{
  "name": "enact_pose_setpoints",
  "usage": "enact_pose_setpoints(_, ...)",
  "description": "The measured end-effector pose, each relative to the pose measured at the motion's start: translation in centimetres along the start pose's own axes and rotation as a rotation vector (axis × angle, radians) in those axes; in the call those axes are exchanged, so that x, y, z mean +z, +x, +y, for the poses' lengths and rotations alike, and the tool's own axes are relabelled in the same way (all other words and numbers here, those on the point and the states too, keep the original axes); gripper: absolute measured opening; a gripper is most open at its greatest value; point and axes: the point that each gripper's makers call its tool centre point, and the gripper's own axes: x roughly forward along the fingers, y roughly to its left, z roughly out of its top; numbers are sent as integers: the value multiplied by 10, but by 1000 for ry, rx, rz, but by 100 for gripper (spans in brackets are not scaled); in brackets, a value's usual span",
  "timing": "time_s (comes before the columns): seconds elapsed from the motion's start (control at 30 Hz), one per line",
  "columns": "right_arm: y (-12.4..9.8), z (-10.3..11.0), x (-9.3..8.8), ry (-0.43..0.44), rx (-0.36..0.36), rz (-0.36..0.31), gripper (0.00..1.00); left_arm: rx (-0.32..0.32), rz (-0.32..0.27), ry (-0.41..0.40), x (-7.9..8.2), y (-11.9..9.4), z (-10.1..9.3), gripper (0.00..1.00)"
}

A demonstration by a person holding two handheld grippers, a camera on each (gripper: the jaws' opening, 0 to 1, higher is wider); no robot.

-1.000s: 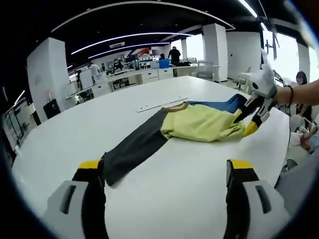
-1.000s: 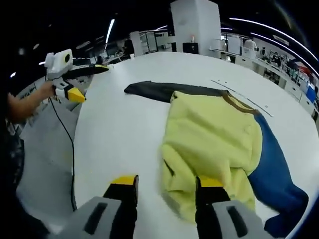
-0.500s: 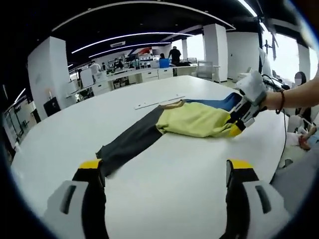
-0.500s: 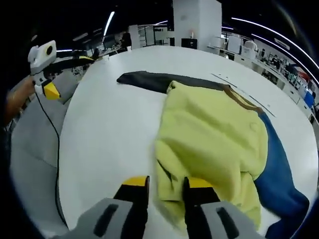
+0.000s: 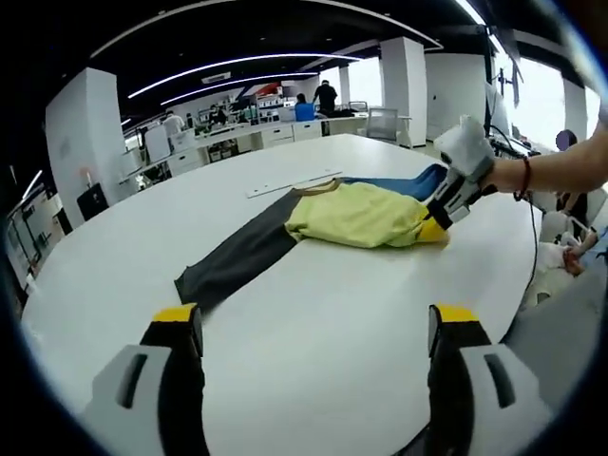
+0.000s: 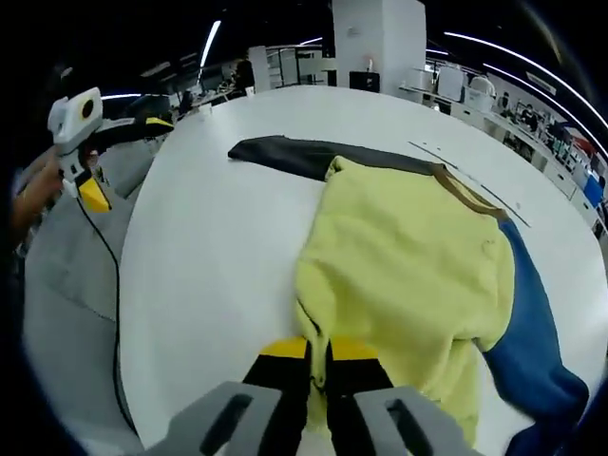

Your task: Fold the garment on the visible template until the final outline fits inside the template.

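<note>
Garment [image 6: 408, 266] hem pinched by right gripper [image 6: 317, 350]; table [image 6: 209, 247] around.

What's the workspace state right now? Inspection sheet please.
Surface: white table, bare around the garment.
Job's things: garment lying flat, yellow body, dark sleeve stretched out, blue sleeve; template lines faint beside the collar.
Clutter: nothing seen.
Grippers: right gripper shut on the yellow hem; left gripper open above the table, holding nothing.
Cables: one hanging from the left gripper.
Surroundings: open office, desks, people far off.
</note>
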Motion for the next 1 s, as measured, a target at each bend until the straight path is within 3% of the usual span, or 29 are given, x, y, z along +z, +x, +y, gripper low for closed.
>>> enact_pose_setpoints(0.2, -19, 9, 30, 21, 54, -70, 0, -19, -5, -26, -2, -2, -4, 93)
enact_pose_setpoints(0.43, -36, -3, 62, 26, 47, -136, 0, -24, 8, -30, -7, -6, -4, 91)
enact_pose_setpoints(0.77, -44, -52, 82, 79, -39, -161, 0, -32, 13, -28, -9, -6, -4, 88)
enact_pose_setpoints(1.0, -43, -83, 82, 127, -92, -156, 0, -51, 12, -32, -4, 3, -7, 83)
